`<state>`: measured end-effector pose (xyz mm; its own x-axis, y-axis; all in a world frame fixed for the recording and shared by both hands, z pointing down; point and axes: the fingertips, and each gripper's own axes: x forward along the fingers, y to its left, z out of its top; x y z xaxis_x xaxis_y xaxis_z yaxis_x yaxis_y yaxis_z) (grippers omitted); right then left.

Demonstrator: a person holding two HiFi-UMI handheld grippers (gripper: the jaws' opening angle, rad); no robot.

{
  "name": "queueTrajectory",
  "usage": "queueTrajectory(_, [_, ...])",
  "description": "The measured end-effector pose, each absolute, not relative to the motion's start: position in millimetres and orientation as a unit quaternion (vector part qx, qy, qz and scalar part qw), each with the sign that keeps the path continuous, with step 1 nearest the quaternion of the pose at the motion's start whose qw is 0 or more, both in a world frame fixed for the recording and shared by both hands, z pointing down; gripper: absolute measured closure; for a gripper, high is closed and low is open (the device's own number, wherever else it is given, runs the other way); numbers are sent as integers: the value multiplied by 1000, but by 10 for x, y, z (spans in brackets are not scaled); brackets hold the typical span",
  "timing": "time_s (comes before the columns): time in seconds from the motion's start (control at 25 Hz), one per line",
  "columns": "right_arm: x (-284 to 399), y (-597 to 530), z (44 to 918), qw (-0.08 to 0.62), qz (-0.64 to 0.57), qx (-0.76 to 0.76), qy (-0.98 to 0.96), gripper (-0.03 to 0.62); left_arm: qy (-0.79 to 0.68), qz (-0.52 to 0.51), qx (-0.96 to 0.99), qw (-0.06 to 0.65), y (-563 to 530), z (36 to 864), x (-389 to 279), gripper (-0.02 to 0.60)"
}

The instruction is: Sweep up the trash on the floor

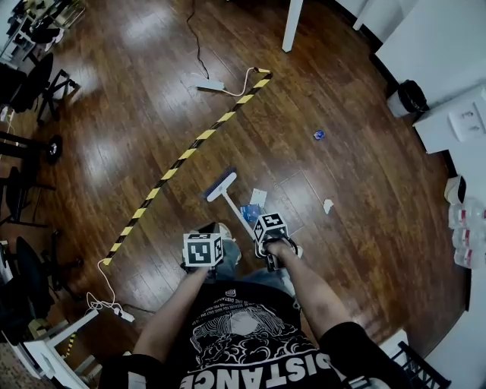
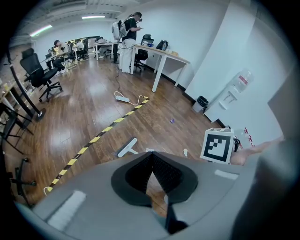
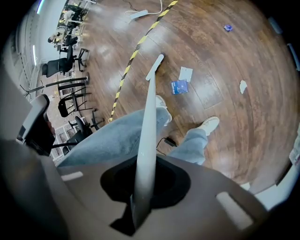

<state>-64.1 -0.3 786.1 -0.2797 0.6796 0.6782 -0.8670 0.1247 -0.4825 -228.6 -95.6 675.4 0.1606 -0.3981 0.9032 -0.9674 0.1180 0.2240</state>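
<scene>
My right gripper (image 1: 271, 241) (image 3: 144, 183) is shut on the pale handle (image 3: 149, 117) of a broom. The broom's blue-bristled head (image 1: 220, 185) (image 3: 155, 67) (image 2: 126, 147) rests on the wood floor ahead of me. Just right of the head lie a white paper (image 1: 258, 197) (image 3: 185, 73) and a blue packet (image 1: 249, 213) (image 3: 178, 86). A white scrap (image 1: 328, 205) (image 3: 243, 86) lies further right. A small blue piece (image 1: 319, 134) (image 3: 228, 27) (image 2: 172, 121) lies beyond it. My left gripper (image 1: 203, 251) (image 2: 152, 157) hangs beside the right one, its pad tips touching with nothing between them.
A yellow-black striped strip (image 1: 190, 152) runs diagonally across the floor to a power strip with cable (image 1: 209, 85). A white table leg (image 1: 291, 23) and a black bin (image 1: 412, 96) stand at the far right. Office chairs (image 1: 38, 76) line the left. My feet (image 3: 208, 125) are below the broom.
</scene>
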Motion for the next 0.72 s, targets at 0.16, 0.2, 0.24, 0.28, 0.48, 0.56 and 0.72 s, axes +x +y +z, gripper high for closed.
queueTrajectory(0.16, [-226, 102, 7827, 596, 652, 106, -456, 565, -575, 299, 595, 475, -890, 6721, -1917, 577])
queueTrajectory(0.2, [-128, 119, 7820, 596, 653, 107, -455, 565, -574, 298, 596, 475, -887, 6712, -1829, 577])
queueTrajectory(0.24, [-35, 132, 7811, 596, 654, 108, -453, 565, -574, 297, 598, 474, -887, 6701, -1745, 577])
queueTrajectory(0.28, [57, 144, 7803, 597, 654, 109, -452, 565, -573, 297, 599, 474, -886, 6690, -1664, 577])
queueTrajectory(0.48, [431, 196, 7781, 593, 660, 112, -448, 565, -571, 299, 601, 472, -858, 6677, -1301, 577])
queueTrajectory(0.56, [530, 217, 7773, 591, 662, 113, -447, 565, -571, 301, 601, 470, -855, 6662, -1203, 577])
queueTrajectory(0.72, [712, 287, 7763, 584, 670, 114, -444, 565, -573, 301, 604, 466, -859, 6622, -1012, 577])
